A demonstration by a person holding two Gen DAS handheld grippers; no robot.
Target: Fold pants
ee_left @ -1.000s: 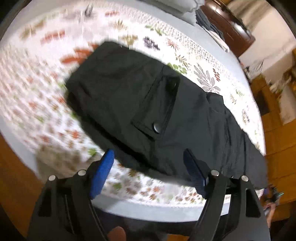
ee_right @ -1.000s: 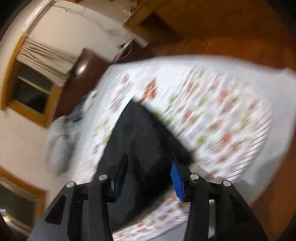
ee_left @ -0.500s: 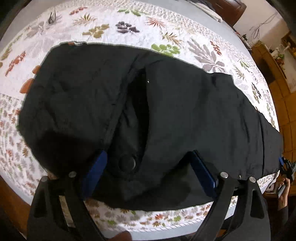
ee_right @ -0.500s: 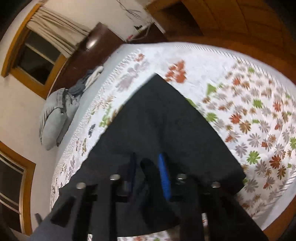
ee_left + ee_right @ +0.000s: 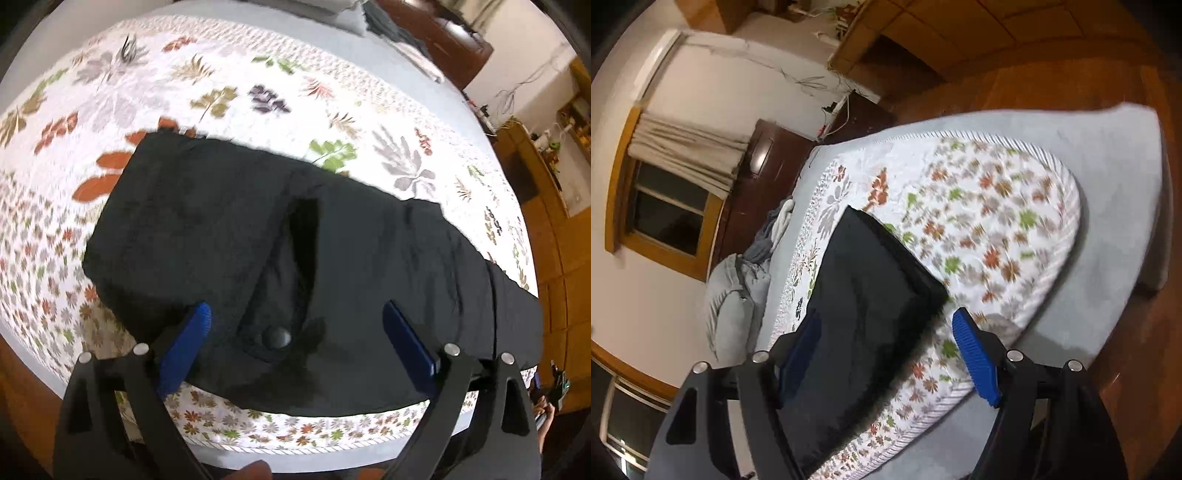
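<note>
Left gripper: our left gripper [image 5: 295,332] hangs over the near edge of the bed, pointing steeply down; its jaws are wide apart and opening, the blue pads [image 5: 184,347] clear of the cloth with nothing clamped between them.
Right gripper: our right gripper [image 5: 886,354] is tilted over the bed's corner; its jaws are opening, one blue pad over the dark cloth, the other over the quilt, and we see nothing pinched between them.
Pants: the black pants [image 5: 295,258] lie flat as a long strip across the near part of the bed, running from the left toward the right edge in the left wrist view.
Pocket: a flap pocket with a round snap button [image 5: 275,338] sits on the near side of the pants, just ahead of our left jaws.
Quilt: we see a white quilt [image 5: 221,92] with a leaf and flower print under the pants, on a grey bed [image 5: 1126,203].
Far end: a grey pillow [image 5: 733,295] and loose clothes lie at the head of the bed.
Room: a dark wooden cabinet [image 5: 753,177], a curtained window [image 5: 668,210] and a wooden floor [image 5: 1071,85] lie beyond.
</note>
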